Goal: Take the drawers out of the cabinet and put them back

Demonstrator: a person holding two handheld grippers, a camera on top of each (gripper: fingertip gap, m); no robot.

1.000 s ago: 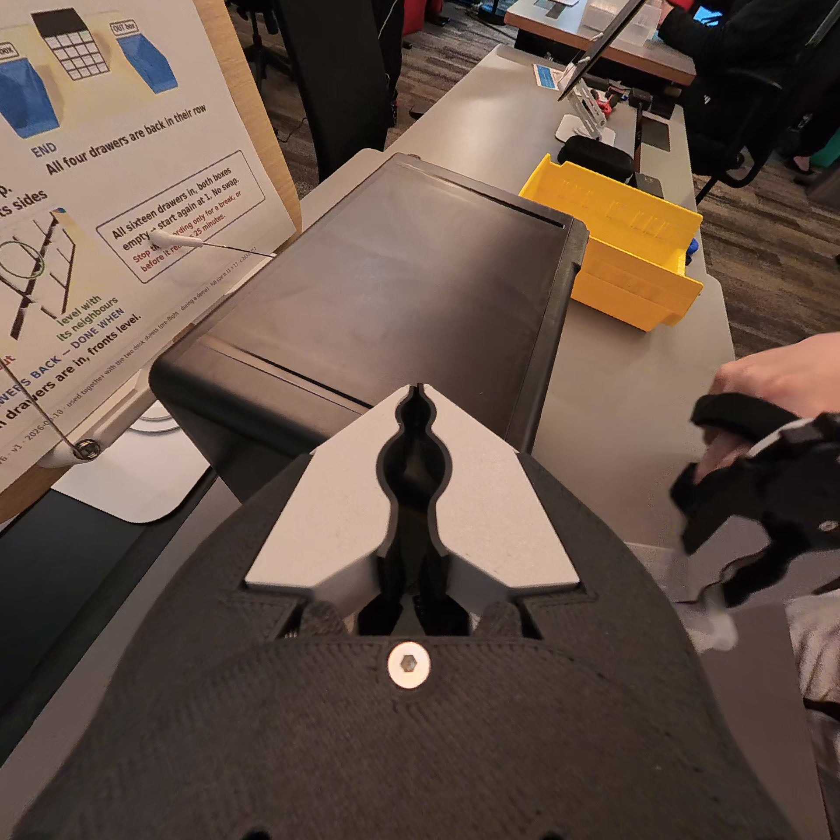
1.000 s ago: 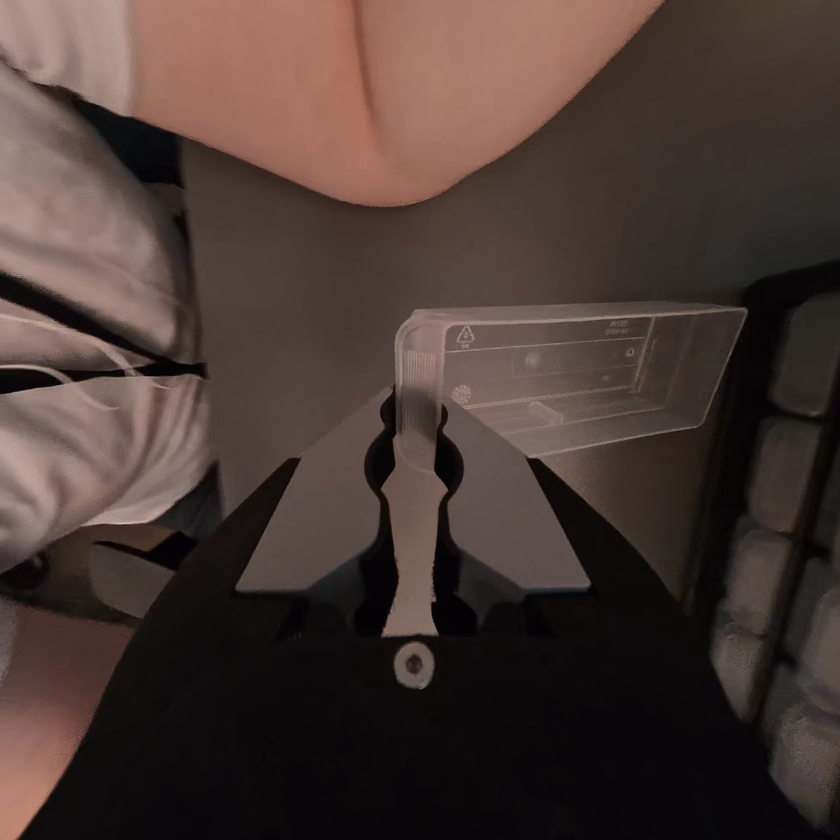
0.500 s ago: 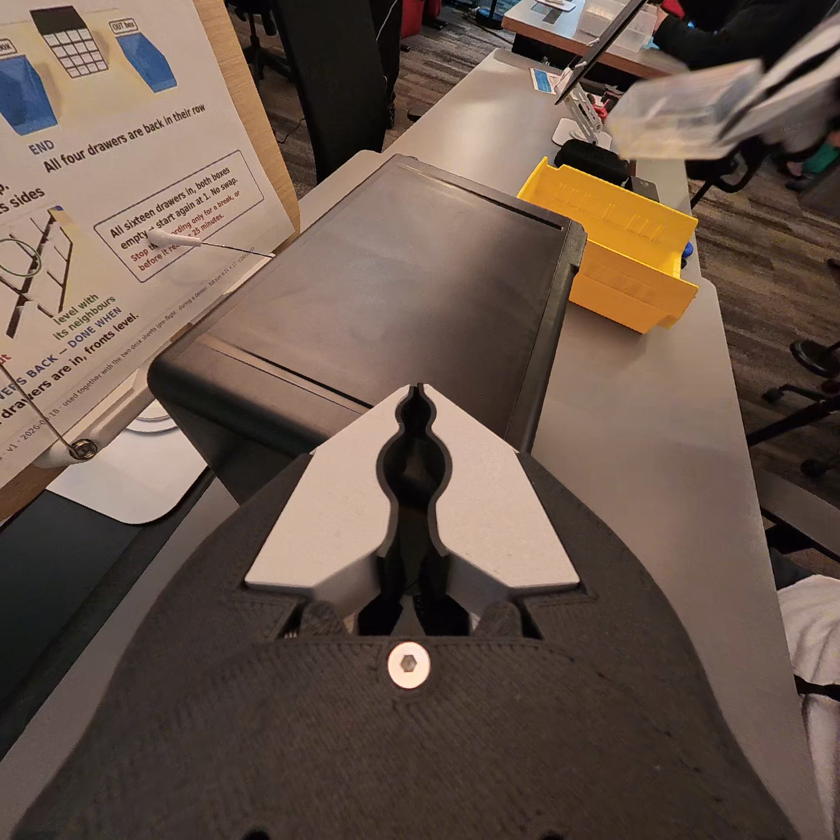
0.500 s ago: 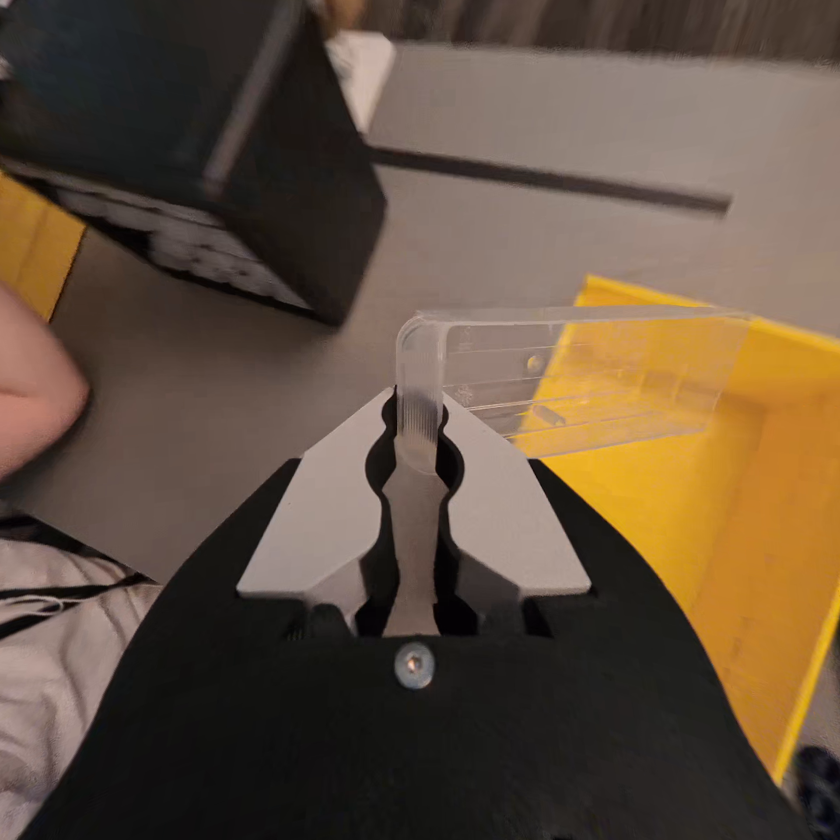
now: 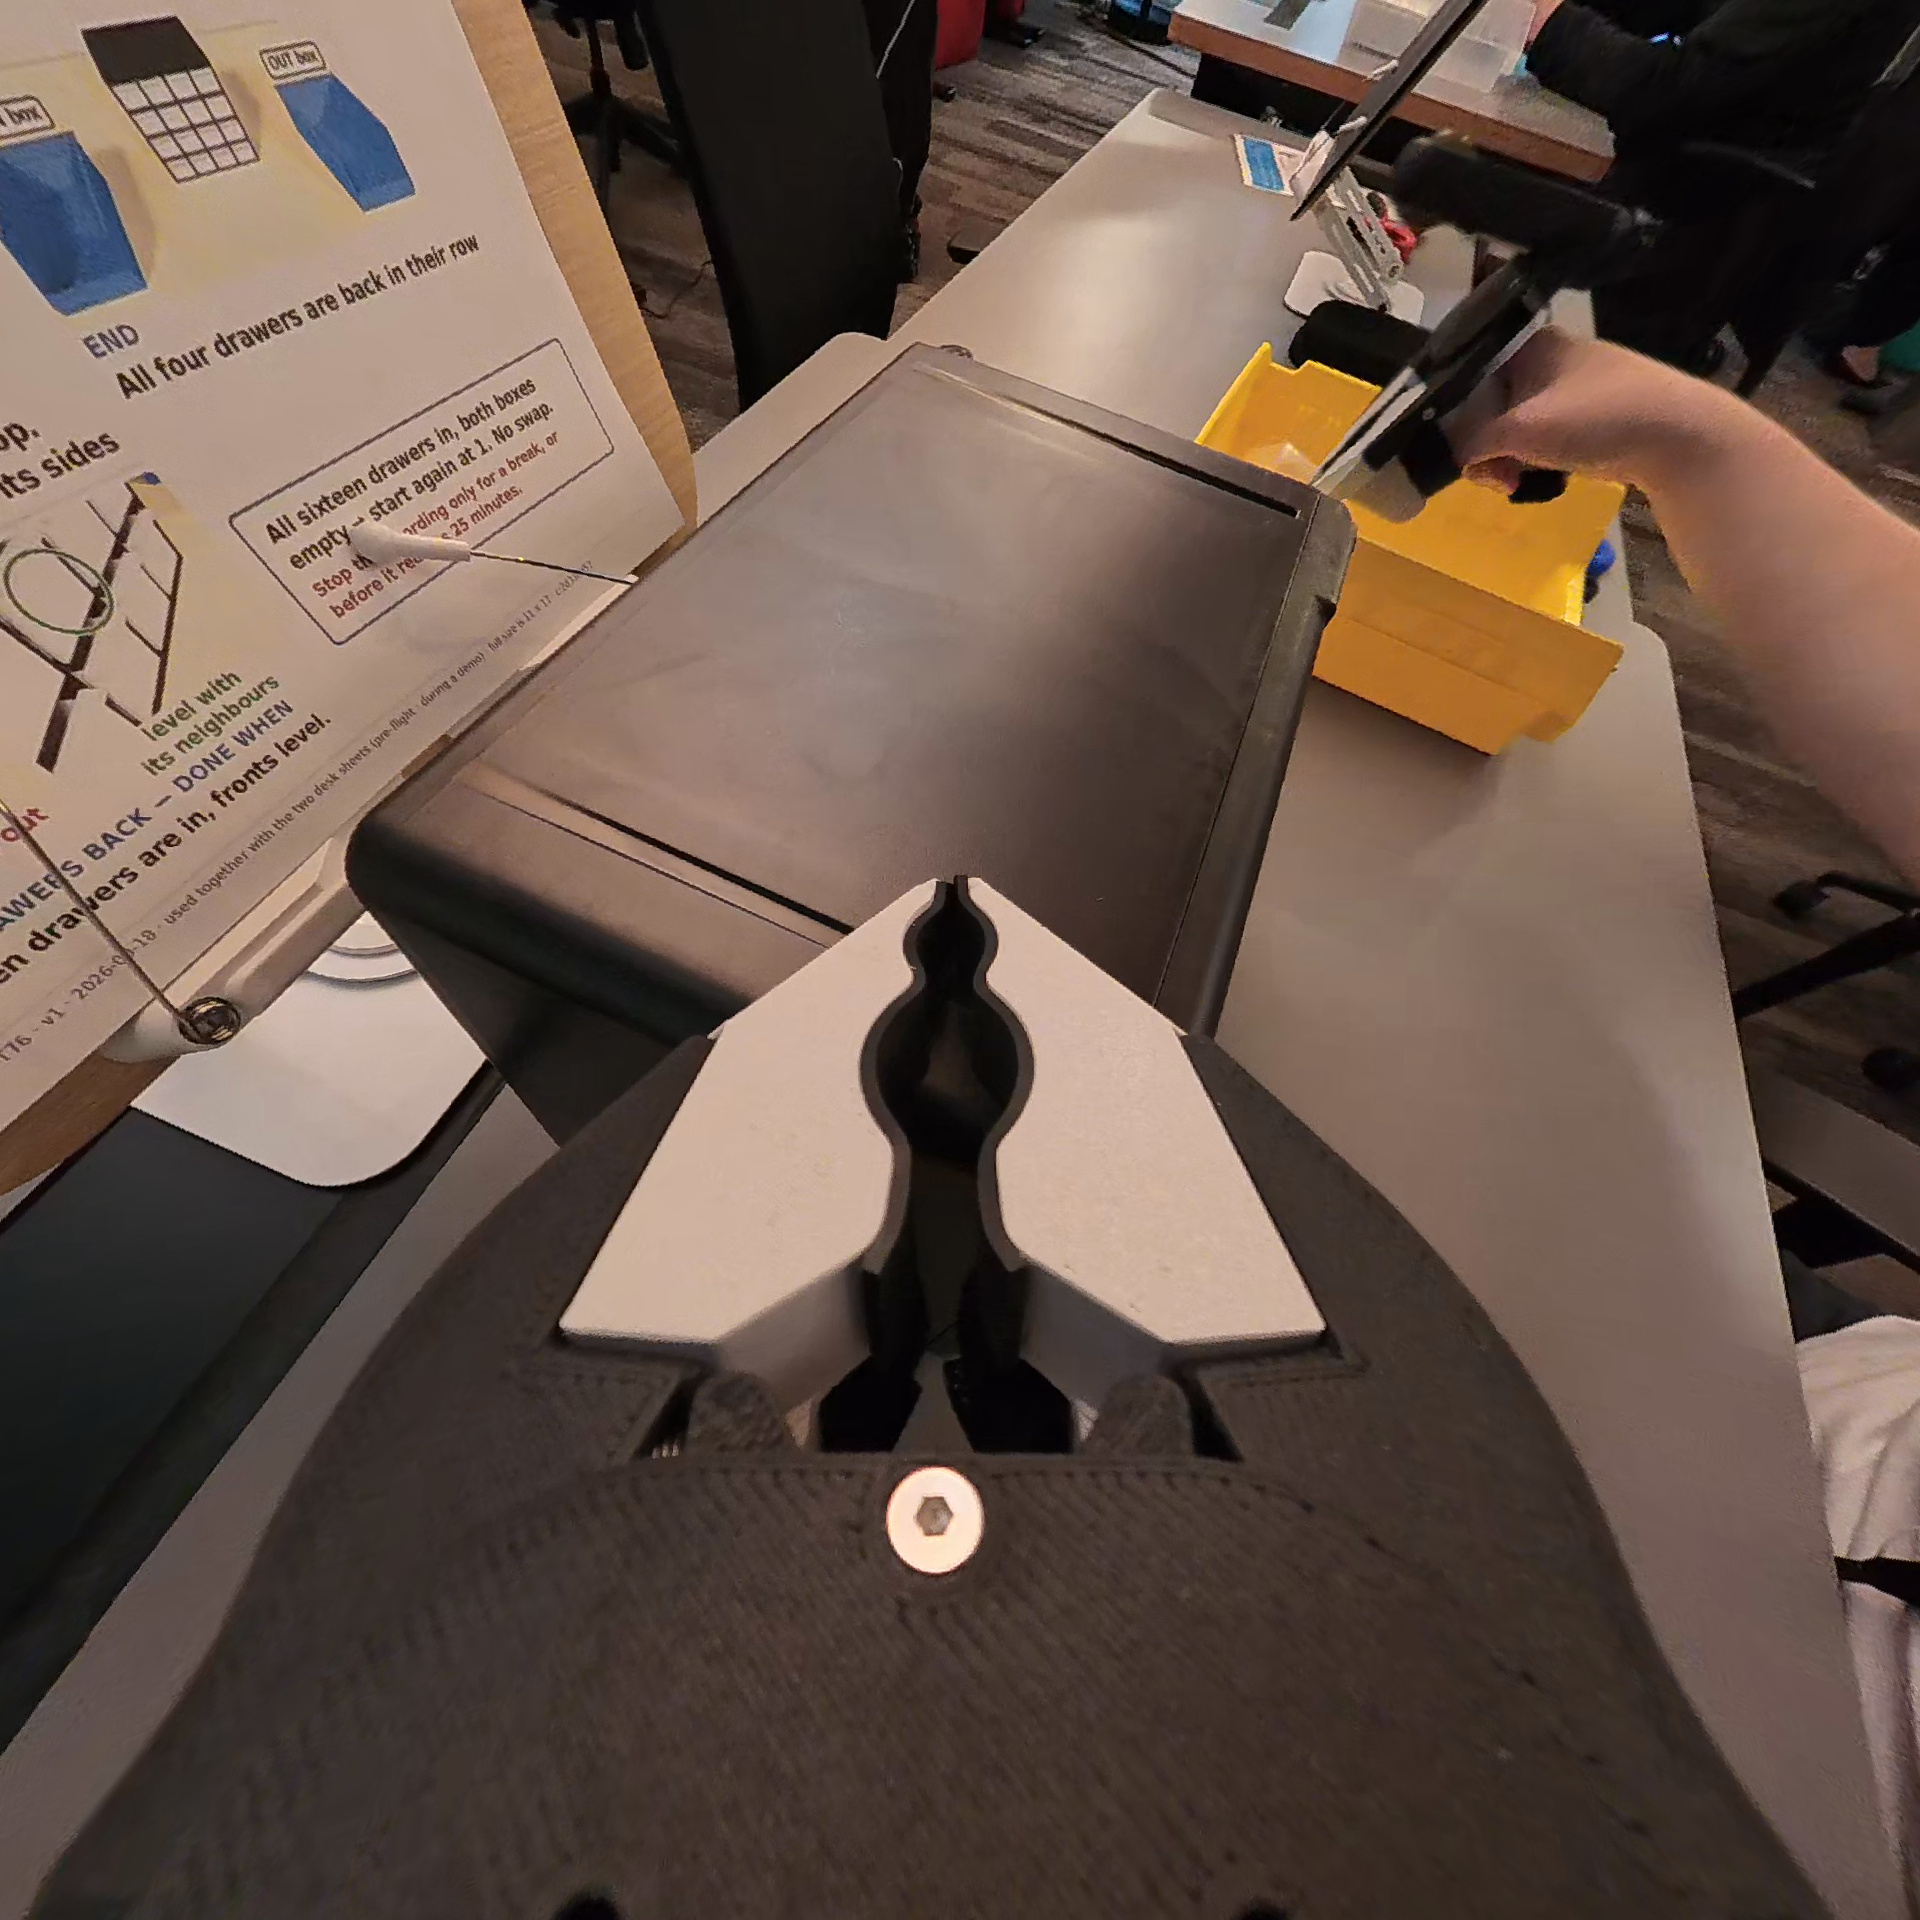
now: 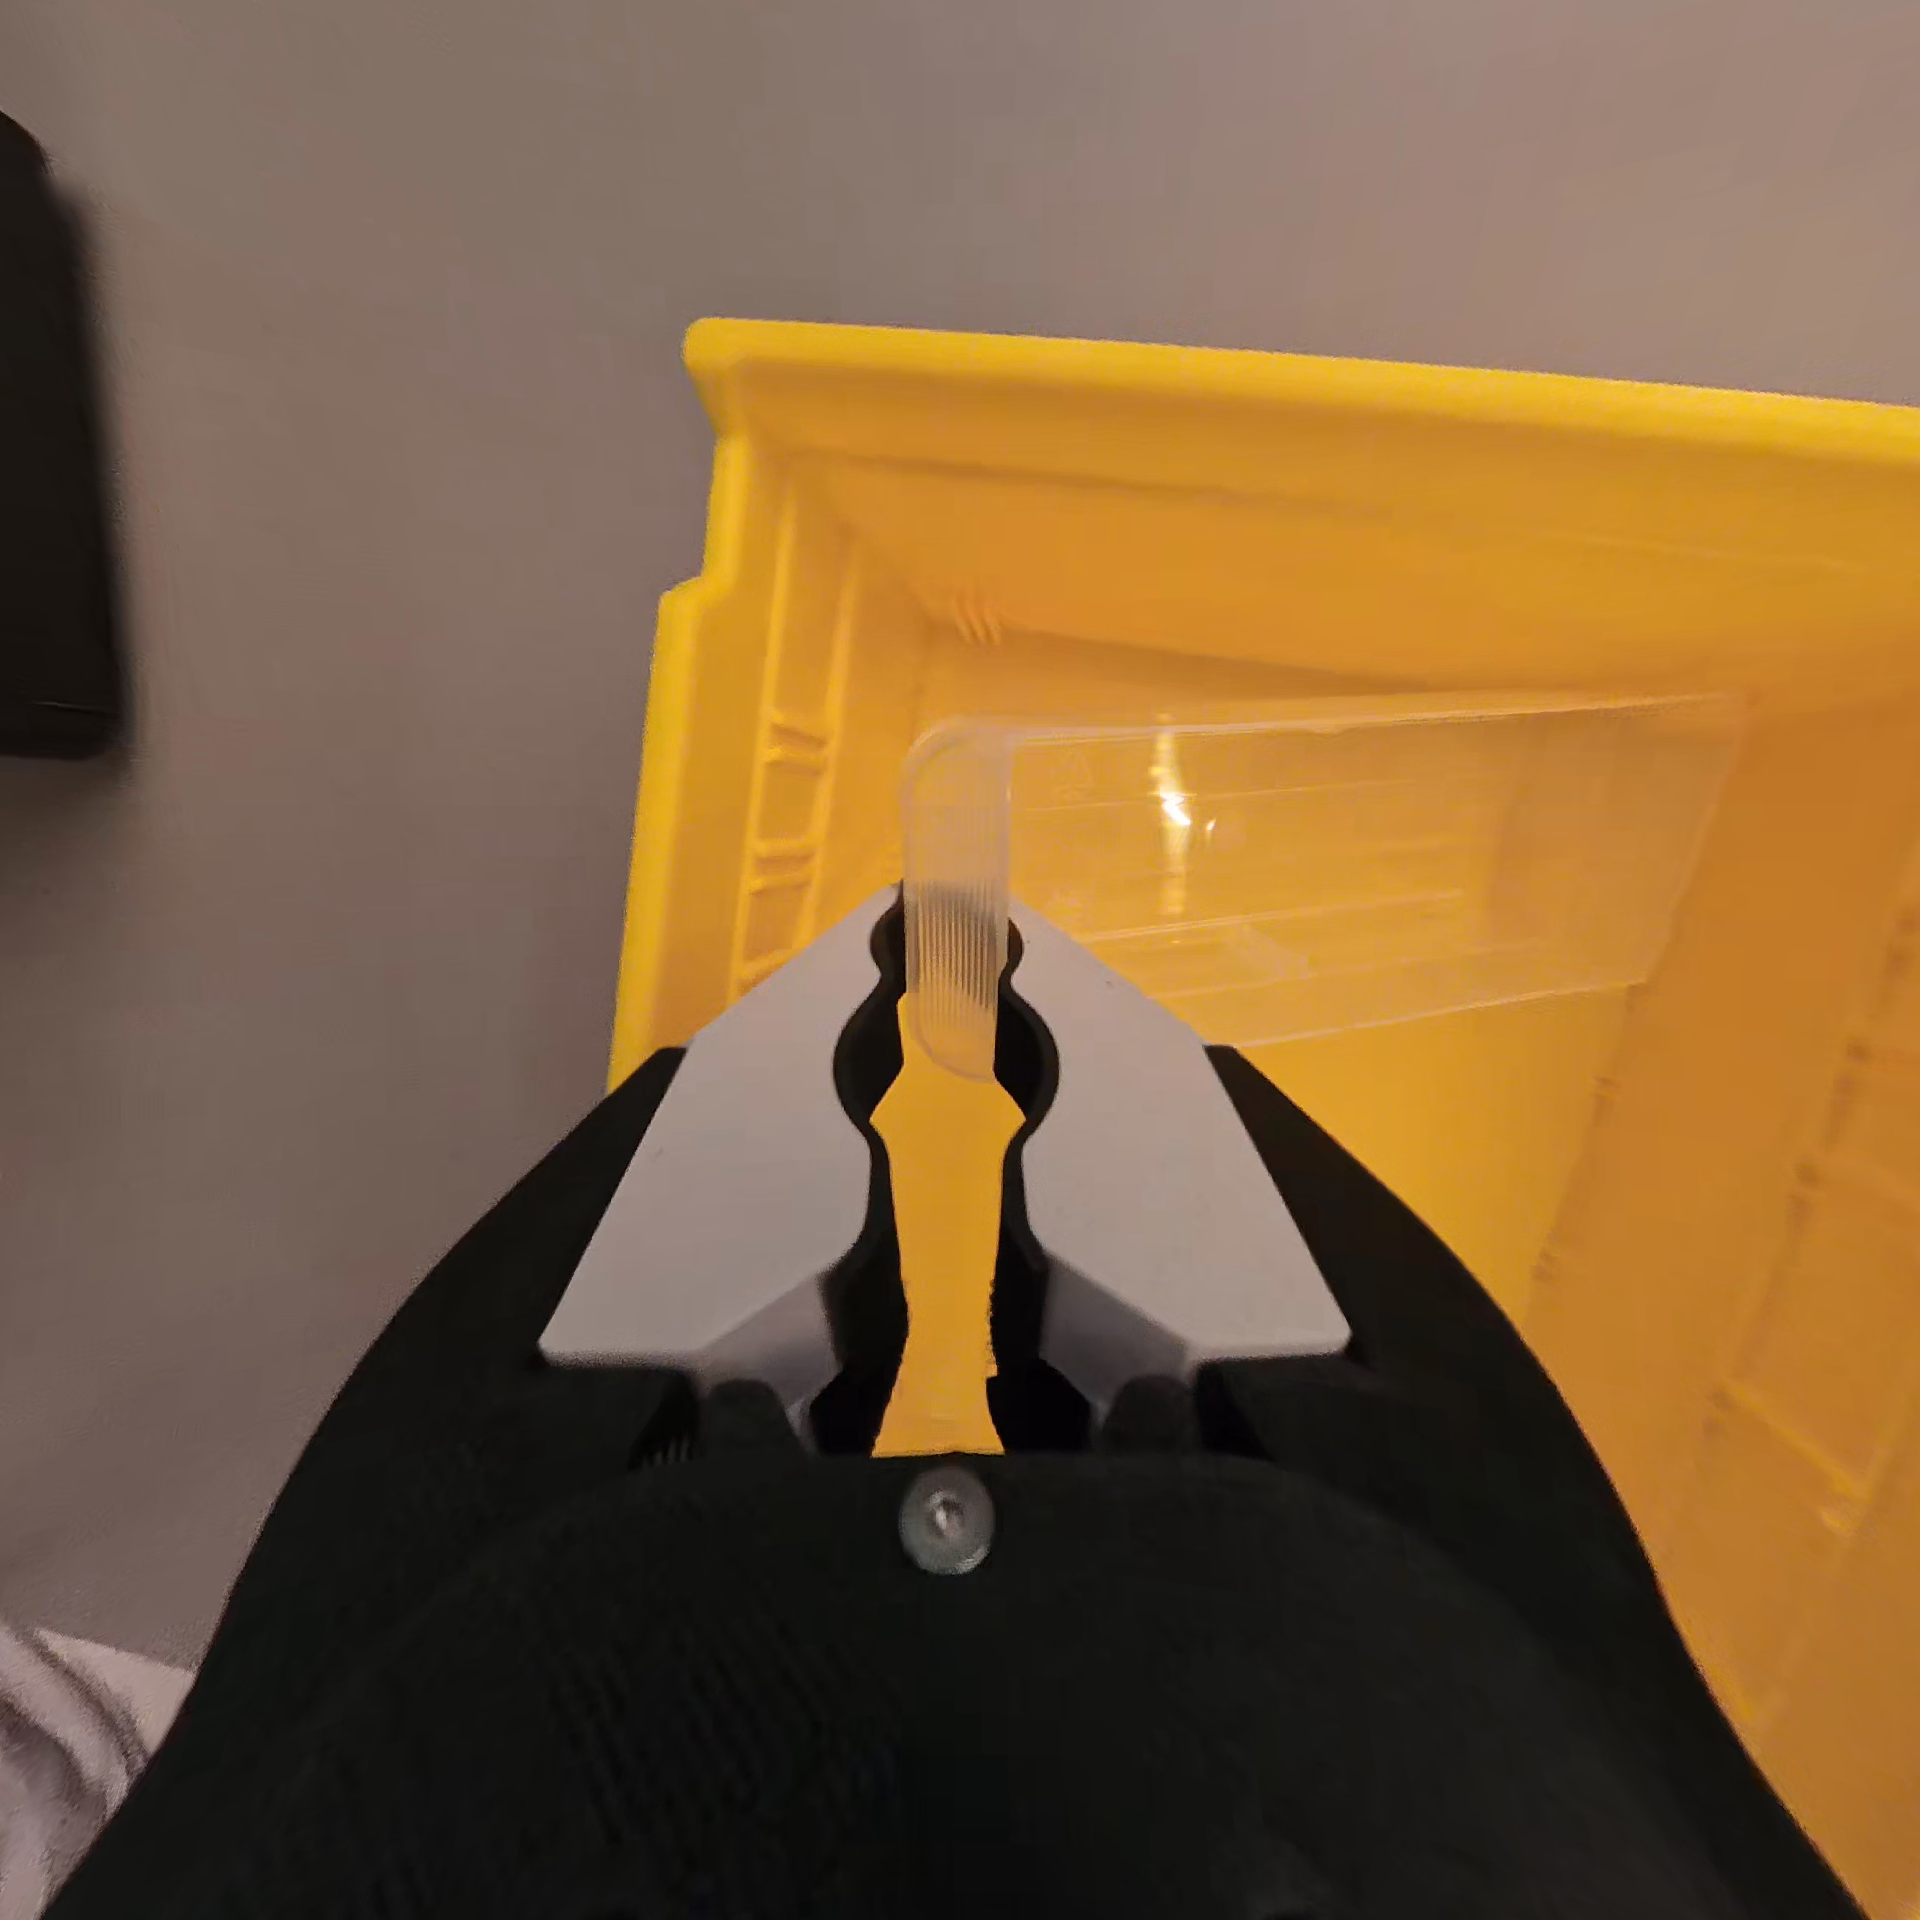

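Note:
My right gripper (image 6: 954,914) is shut on the ribbed handle tab of a clear plastic drawer (image 6: 1351,873). It holds the drawer inside the open top of a yellow bin (image 6: 1247,436), above its floor. The black cabinet (image 5: 914,644) lies on the grey table, seen from its back side in the left wrist view. My left gripper (image 5: 954,888) is shut and empty, hovering just behind the cabinet's near edge. The right gripper (image 5: 1392,468) also shows there, far right, over the yellow bin (image 5: 1455,644).
An instruction sheet on a wooden board (image 5: 260,468) stands left of the cabinet. The person's forearm (image 5: 1714,540) reaches across the right side. A black edge of the cabinet (image 6: 42,468) shows at the far left of the right wrist view. A second desk and chairs stand behind. The grippers' ends are close to 50 centimeters from one another.
My right gripper has carried the clear drawer from near the cabinet's front, up and over, down into the yellow bin. My left gripper has not moved.

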